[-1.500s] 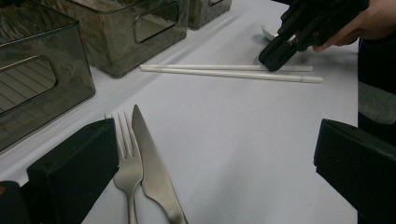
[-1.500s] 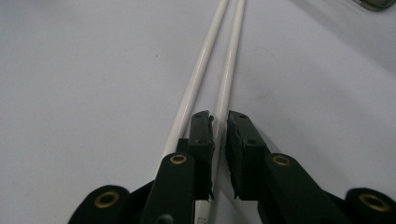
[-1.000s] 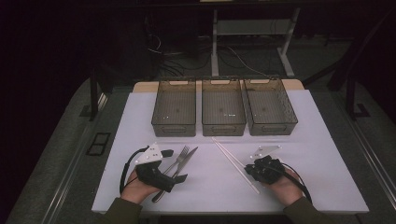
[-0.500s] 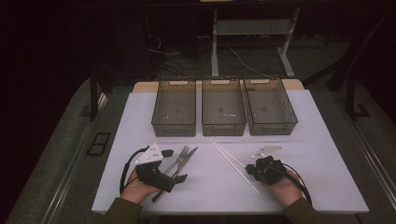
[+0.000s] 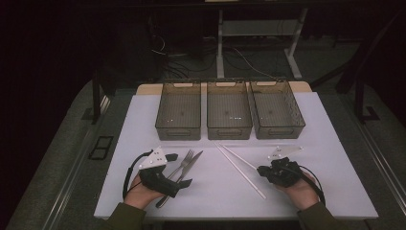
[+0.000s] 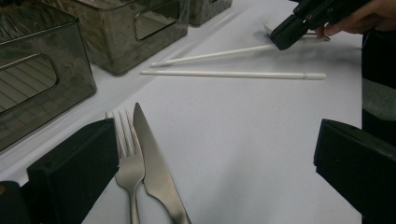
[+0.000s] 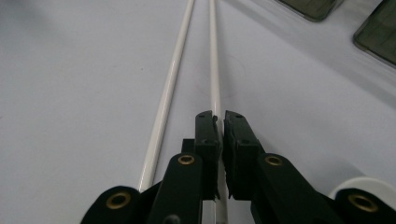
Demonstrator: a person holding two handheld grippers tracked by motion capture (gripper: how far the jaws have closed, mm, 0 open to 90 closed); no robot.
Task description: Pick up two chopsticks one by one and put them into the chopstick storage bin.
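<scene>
A white chopstick (image 7: pixel 214 70) runs up the white mat, and my right gripper (image 7: pixel 220 116) is shut on its near part. A second chopstick (image 7: pixel 173 79) lies just left of it, free. From above, the right gripper (image 5: pixel 262 170) sits at the mat's front right, by the chopsticks (image 5: pixel 239 168). My left gripper (image 5: pixel 178 169) stands open at the front left, low over a metal fork (image 5: pixel 186 159) and knife (image 5: pixel 192 162) lying side by side. In the left gripper view the fork (image 6: pixel 128 158) and knife (image 6: pixel 154 172) lie by the left jaw, untouched.
Three dark see-through bins (image 5: pixel 178 133) (image 5: pixel 229 132) (image 5: pixel 280 132) stand in a row across the back of the mat. The white mat (image 5: pixel 220 191) ends just behind my hands. The right gripper (image 6: pixel 292 30) shows far off in the left gripper view.
</scene>
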